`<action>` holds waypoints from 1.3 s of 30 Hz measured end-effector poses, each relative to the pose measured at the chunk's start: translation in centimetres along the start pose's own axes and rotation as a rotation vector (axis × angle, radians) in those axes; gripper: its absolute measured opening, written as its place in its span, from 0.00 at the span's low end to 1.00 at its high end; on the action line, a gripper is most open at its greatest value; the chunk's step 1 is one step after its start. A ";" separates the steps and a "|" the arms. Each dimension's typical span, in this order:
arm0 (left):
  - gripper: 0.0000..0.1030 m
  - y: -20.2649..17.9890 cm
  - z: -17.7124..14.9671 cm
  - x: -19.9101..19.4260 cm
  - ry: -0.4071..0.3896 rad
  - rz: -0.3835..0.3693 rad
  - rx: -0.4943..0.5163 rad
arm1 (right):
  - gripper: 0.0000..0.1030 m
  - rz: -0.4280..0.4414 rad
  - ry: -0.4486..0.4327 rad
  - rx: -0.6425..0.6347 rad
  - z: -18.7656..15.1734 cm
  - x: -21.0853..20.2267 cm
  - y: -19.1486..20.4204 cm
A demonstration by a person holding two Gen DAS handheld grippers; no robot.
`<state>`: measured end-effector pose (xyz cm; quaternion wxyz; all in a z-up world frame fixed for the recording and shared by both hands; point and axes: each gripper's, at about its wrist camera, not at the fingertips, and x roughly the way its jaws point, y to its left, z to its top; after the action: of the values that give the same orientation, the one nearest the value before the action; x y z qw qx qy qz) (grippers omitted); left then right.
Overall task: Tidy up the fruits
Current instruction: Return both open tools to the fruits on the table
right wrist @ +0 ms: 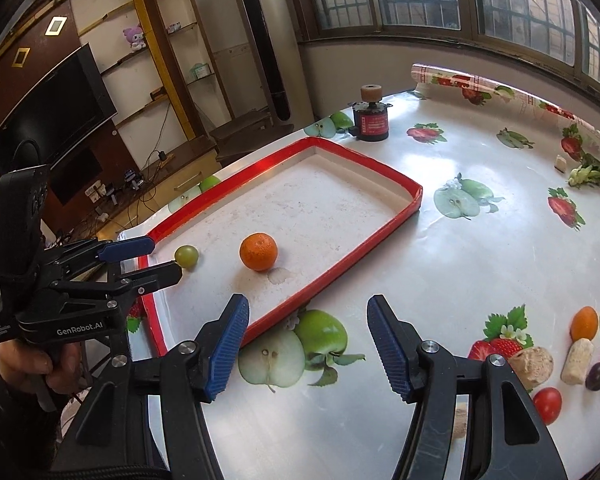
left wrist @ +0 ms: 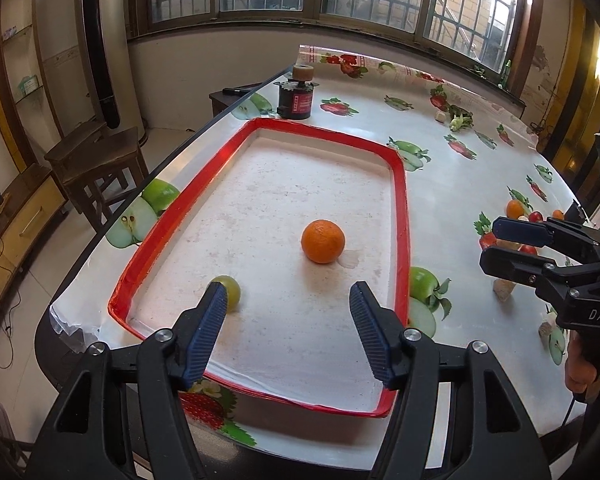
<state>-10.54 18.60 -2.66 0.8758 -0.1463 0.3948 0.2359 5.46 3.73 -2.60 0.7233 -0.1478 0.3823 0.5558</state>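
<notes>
Red-rimmed tray (left wrist: 400,216) lies near the table's left edge (left wrist: 172,160), its floor mostly bare. Inside: orange (left wrist: 323,241) mid-tray, green grape (left wrist: 230,293) near the front rim. Left gripper (left wrist: 287,334) spread, empty, above the tray. Right gripper (right wrist: 308,342) spread, empty, over the tablecloth (right wrist: 480,248). Grip reads "GenRobot.AI". More fruits (right wrist: 584,322) lie loose at right.

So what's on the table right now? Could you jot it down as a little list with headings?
tray: red-rimmed tray, white floor
in tray: orange; green grape, apart from each other
outside tray: small orange fruit, cherry tomatoes, dark grape, pale chunks
far end: dark jar
left tool: open, empty, above the tray
right tool: open, empty
cloth: fruit-print tablecloth
</notes>
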 end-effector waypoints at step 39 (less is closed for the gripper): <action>0.61 -15.1 -1.2 0.8 0.061 -0.217 0.246 | 0.67 -0.231 -0.076 0.340 -11.0 -11.0 -14.3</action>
<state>-2.86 5.51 -2.97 0.8950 -0.0869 0.4292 0.0853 13.29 -15.69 -5.04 0.8105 -0.0455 0.4235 0.4020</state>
